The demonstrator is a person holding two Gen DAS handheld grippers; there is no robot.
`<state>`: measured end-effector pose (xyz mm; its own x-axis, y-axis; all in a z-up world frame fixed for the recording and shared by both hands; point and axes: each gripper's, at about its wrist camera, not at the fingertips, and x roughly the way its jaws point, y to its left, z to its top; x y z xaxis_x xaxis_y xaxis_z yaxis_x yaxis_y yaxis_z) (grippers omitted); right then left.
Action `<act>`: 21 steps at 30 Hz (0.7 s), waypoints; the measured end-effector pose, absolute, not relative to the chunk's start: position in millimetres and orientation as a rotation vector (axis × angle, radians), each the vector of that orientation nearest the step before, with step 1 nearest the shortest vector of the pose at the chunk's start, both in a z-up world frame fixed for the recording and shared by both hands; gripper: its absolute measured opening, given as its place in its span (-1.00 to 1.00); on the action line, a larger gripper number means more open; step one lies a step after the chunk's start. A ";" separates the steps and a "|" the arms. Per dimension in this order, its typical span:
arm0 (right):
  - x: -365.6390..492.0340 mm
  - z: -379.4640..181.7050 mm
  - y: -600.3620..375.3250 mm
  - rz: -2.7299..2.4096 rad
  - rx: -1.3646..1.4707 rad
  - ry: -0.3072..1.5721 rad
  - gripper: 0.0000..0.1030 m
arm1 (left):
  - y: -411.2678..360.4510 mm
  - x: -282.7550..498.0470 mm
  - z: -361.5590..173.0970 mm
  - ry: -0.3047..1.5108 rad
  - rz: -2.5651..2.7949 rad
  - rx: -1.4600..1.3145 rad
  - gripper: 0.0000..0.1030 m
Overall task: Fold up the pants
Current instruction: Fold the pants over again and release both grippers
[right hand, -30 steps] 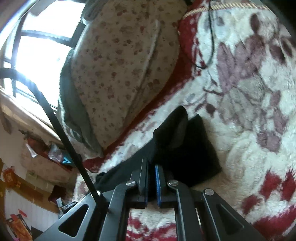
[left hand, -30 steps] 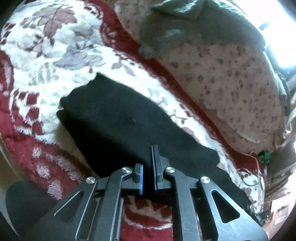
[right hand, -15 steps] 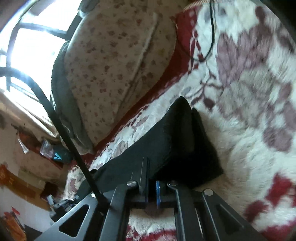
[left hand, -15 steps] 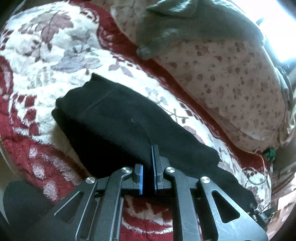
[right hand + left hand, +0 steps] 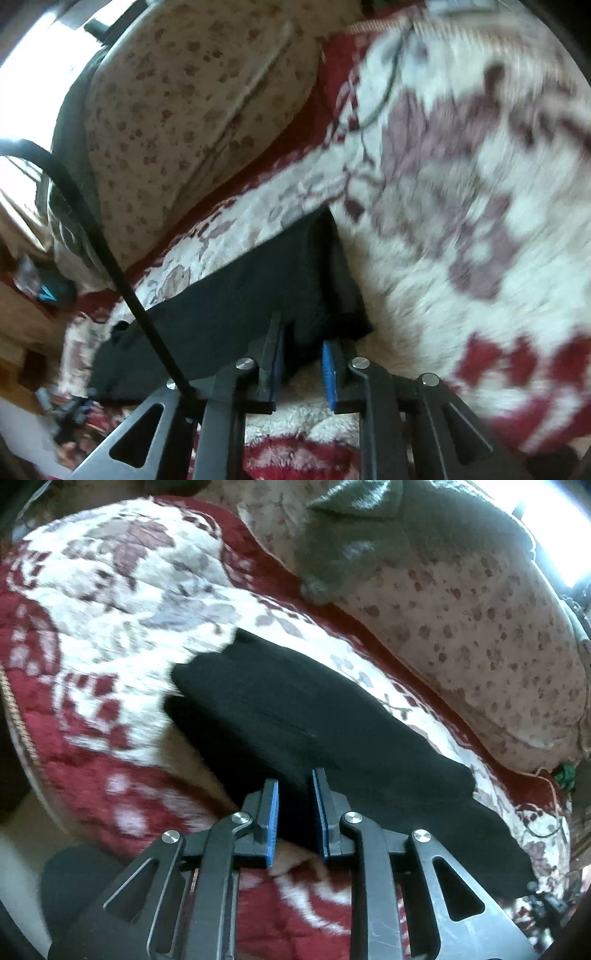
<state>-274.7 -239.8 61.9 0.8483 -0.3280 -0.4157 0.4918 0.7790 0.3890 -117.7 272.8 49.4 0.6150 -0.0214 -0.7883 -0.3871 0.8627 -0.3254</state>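
A red-and-white floral plush blanket [image 5: 110, 635] covered the bed. On it lay the folded black fabric pants [image 5: 295, 716], stretching from near left to far right. The left tool [image 5: 294, 797] stood parted at their near edge, gripping nothing. The right tool [image 5: 303, 354] was likewise parted, empty, at the pants' [image 5: 251, 295] near edge. A cream flower-print pillow [image 5: 480, 646] lay beyond.
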 end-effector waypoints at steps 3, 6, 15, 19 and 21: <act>-279.5 76.6 -221.5 -0.411 0.432 0.305 -0.65 | 284.9 -128.0 55.8 0.878 0.281 -0.483 -0.67; -259.7 90.1 -181.0 -0.204 0.328 0.288 -0.51 | 299.5 -136.9 62.8 0.856 0.314 -0.499 -0.67; -105.8 63.2 -26.3 0.274 0.028 0.504 -0.17 | 315.5 -129.3 68.4 0.847 0.282 -0.595 -0.45; -42.3 38.3 40.8 0.364 -0.112 0.597 -0.17 | 310.6 -117.9 69.3 0.844 0.245 -0.599 -0.40; -19.1 25.7 68.7 0.378 -0.205 0.619 -0.17 | 307.7 -113.1 71.7 0.830 0.230 -0.591 -0.40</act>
<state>-19.1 68.7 25.7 0.7492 0.2827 -0.5989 -0.4037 0.9119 -0.0745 -113.1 307.7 71.7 0.6619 -0.0331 -0.7488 -0.4139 0.8168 -0.4019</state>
